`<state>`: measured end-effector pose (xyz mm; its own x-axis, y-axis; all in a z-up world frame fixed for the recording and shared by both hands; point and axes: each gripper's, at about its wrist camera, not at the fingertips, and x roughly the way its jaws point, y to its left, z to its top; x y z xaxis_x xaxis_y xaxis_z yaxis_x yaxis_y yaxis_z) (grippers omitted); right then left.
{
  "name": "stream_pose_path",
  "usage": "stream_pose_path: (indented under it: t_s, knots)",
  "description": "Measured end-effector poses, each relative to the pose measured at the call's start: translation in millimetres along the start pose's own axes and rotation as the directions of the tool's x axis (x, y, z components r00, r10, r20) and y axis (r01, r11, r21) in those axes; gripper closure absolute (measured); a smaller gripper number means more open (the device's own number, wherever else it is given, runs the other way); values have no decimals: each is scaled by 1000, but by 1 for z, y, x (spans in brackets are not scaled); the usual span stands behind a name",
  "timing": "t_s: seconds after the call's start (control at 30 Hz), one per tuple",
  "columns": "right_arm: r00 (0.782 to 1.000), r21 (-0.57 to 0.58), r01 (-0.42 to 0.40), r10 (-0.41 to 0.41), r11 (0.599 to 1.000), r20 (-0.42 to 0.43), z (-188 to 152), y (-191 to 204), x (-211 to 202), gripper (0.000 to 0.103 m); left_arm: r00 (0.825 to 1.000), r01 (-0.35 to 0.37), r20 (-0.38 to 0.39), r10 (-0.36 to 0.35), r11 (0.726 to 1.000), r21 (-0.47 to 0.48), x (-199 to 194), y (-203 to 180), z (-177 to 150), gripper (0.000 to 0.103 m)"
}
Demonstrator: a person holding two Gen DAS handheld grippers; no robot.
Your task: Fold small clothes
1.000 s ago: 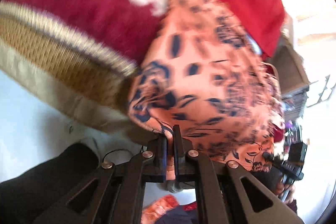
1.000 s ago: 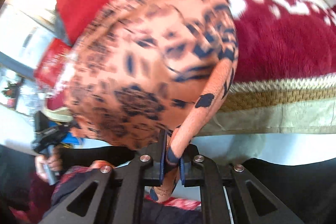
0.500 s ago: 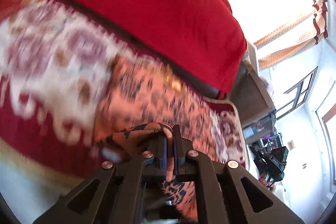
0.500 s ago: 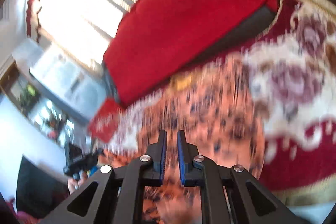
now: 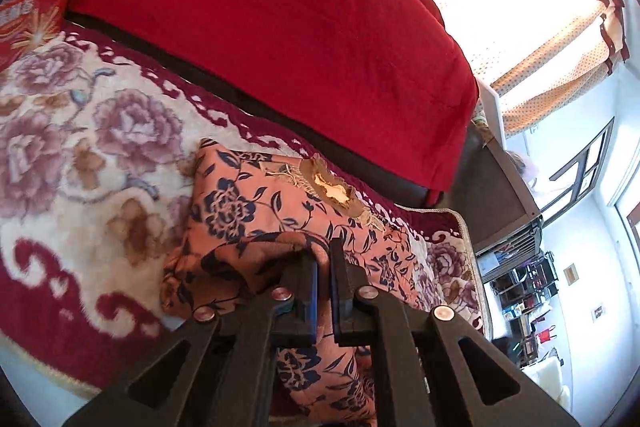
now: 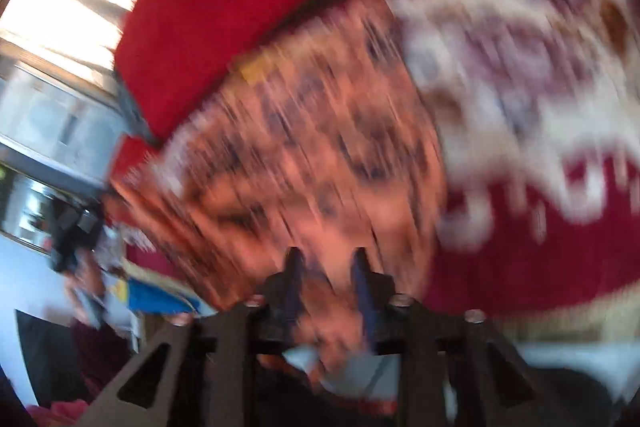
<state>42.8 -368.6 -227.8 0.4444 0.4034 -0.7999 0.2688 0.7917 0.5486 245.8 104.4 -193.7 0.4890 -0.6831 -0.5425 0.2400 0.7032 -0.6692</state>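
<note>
An orange garment with a dark blue flower print [image 5: 256,203] lies spread on the red and cream flowered cover [image 5: 80,131] of a sofa seat. Its neck opening with a gold trim [image 5: 332,187] points to the backrest. My left gripper [image 5: 324,263] is shut on a bunched fold of the garment's near edge. In the blurred right wrist view the same garment [image 6: 304,147] fills the middle. My right gripper [image 6: 326,263] has its jaws apart over the garment's near edge, with cloth between and below them.
A red blanket [image 5: 280,19] covers the sofa backrest behind the garment. A red cushion [image 5: 28,7] sits at the far left. A window with curtains [image 5: 540,27] and shelves [image 5: 520,291] lie beyond the sofa's right end.
The garment went from hanging in the air in both grippers to lying on the sofa seat. My right gripper's jaws have opened. The left stays shut on the cloth.
</note>
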Motion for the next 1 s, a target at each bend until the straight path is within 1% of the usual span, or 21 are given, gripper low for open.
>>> stream_pose_path:
  t_s: [0.03,0.1,0.13,0.17,0.2,0.23,0.3,0.37,0.43,0.47,0.5,0.53,0.57,0.63,0.67,0.73,0.77,0.83,0.9,0.93,1.0]
  knots:
    - [999,29,9,-8,1000,-34,-23,-6,7,40,1000,-11,6,11,1000,11,-8,-1,-4,98]
    - [998,91,-24,29,996,-50,-53,-16,16,29,999,-39,12,38,999,28,-22,-2,-12,98]
    - [997,133,-39,48,990,-66,-69,-19,24,29,999,-40,11,39,999,29,-27,-3,-17,98]
    - [995,147,-41,53,988,-80,-76,-19,28,29,999,-38,12,37,999,29,-31,-3,-20,98]
    - [995,166,-47,61,985,-79,-83,-21,36,29,999,-38,12,37,999,30,-35,-3,-24,98]
    - [997,184,-49,60,982,-55,-87,-21,45,27,999,-42,11,42,999,31,-39,-3,-29,98]
    - [998,189,-7,19,982,-62,-87,-17,66,25,999,-42,6,42,999,19,-47,-1,-38,98]
    - [997,197,2,12,980,-73,-88,-13,88,25,999,-37,9,37,999,13,-55,-1,-43,98]
    - [997,178,37,-25,983,-68,-91,-10,107,25,999,-32,14,31,999,11,-63,0,-49,98]
    - [998,160,23,-14,987,-61,-92,-8,113,26,1000,-29,14,28,1000,8,-66,1,-50,98]
    - [999,146,-5,12,989,-47,-93,-7,117,39,999,-30,15,30,1000,7,-68,2,-51,98]
    - [999,140,-32,36,990,-31,-94,-7,116,70,999,-35,15,35,999,6,-70,4,-52,98]
    - [998,133,-50,54,990,-32,-93,-8,115,80,999,-38,15,38,999,3,-71,6,-52,98]
    - [998,124,-65,66,990,-3,-91,-7,100,86,999,-35,10,36,999,-9,-72,11,-49,98]
    - [996,111,-87,85,990,19,-87,-4,87,86,999,-35,9,35,999,-12,-72,13,-47,98]
    - [989,83,-139,134,987,68,-79,2,62,87,999,-40,11,40,999,-11,-71,15,-38,98]
    - [979,69,-177,169,982,112,-70,6,45,87,999,-43,13,43,999,-7,-70,14,-31,98]
    - [955,45,-233,219,971,201,-50,10,13,87,999,-49,21,49,999,5,-65,12,-16,98]
    - [918,24,-277,257,961,303,-16,11,-21,87,998,-64,26,64,998,15,-55,10,2,98]
    - [893,13,-302,278,953,354,5,11,-36,87,997,-71,24,71,997,19,-45,8,14,98]
    - [862,10,-313,280,950,423,37,8,-53,87,997,-74,13,74,997,21,-21,5,38,98]
